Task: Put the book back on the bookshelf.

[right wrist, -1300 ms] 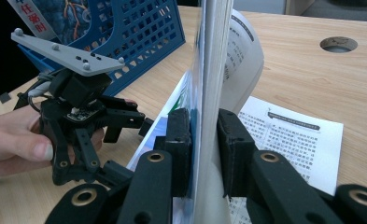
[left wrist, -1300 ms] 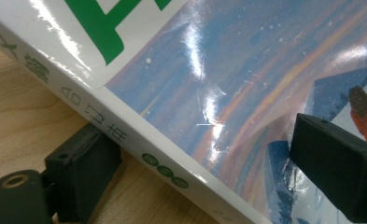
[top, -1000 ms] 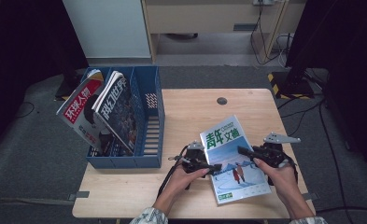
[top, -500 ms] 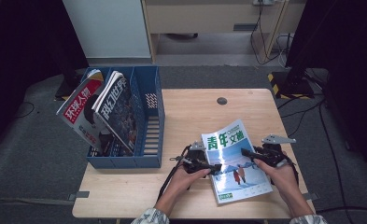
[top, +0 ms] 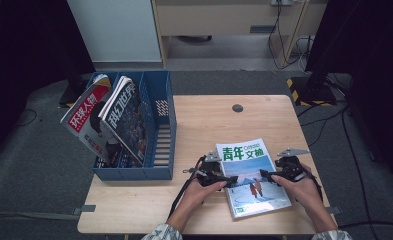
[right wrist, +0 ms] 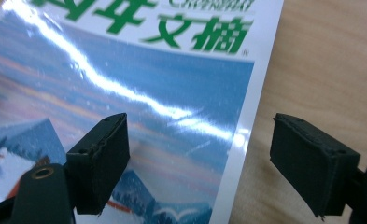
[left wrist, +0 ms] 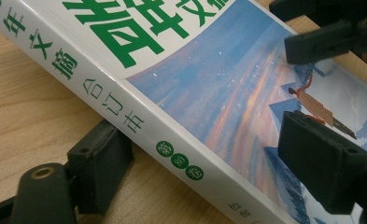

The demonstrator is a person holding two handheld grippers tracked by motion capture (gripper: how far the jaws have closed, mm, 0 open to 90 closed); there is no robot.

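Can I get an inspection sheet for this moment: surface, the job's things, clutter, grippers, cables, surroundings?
Surface: light wooden table, with a dark round spot near the far edge.
Job's things: thick magazine with green title lies flat near the front edge, cover up.
Clutter: blue file rack at the table's left, holding two leaning magazines.
Grippers: left gripper open, one jaw outside the spine, one over the cover; right gripper has just been opening and straddles the magazine's right edge, pads not pressing.
Cables: a black cable trails from the left gripper along the forearm; more cables on the floor at right.
Surroundings: grey carpet, white cabinet, dark equipment at the sides.
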